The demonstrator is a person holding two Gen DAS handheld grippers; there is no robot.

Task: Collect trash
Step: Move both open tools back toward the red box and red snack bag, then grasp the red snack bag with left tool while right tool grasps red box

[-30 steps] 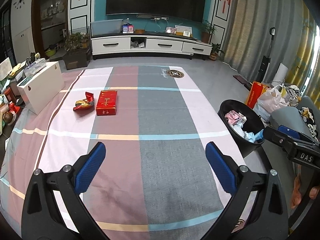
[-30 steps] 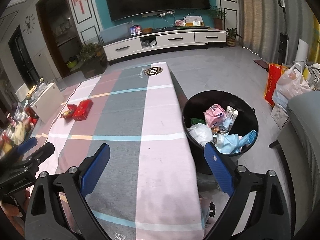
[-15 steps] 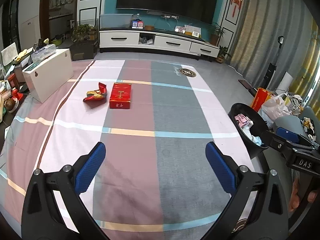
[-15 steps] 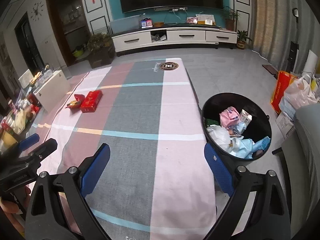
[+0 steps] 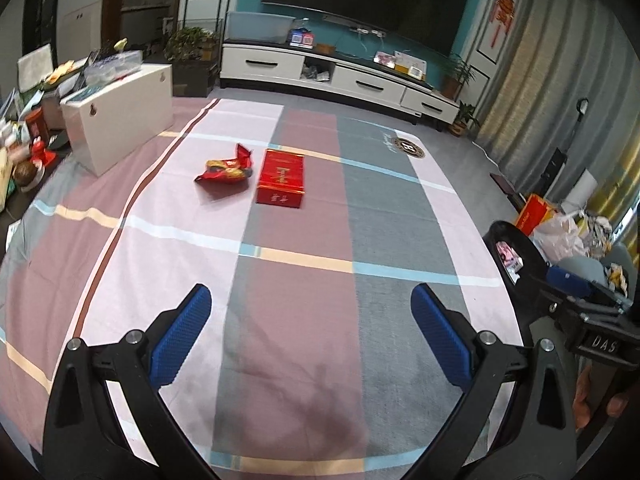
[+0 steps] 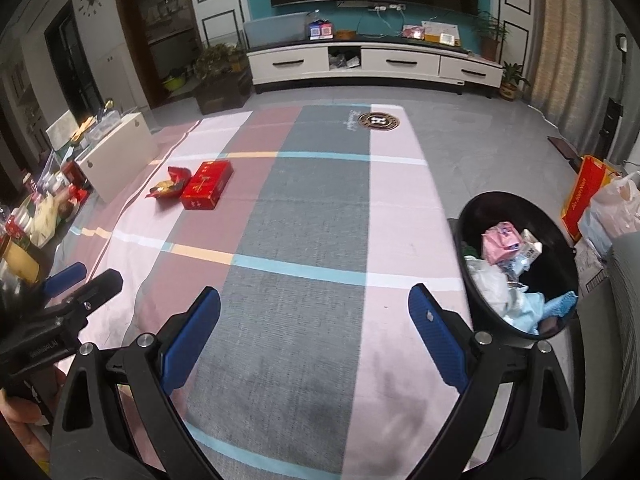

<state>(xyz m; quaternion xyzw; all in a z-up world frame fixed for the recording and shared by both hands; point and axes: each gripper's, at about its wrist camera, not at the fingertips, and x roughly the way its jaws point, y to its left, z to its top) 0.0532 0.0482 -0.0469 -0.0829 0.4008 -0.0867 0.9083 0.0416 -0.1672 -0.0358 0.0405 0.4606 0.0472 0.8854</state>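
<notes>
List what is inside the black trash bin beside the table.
The black trash bin holds a pink packet, a small carton, white crumpled bags and pale blue wrapping. Whatever lies beneath that pile is hidden.

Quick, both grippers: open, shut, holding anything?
Left gripper: open, holding nothing, above the tablecloth.
Right gripper: open, holding nothing, beside the bin.

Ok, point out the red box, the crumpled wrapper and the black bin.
red box (image 5: 281, 176), left wrist view, top face.
crumpled wrapper (image 5: 224, 171), left wrist view, middle of the foil.
black bin (image 6: 466, 216), right wrist view, near rim.
</notes>
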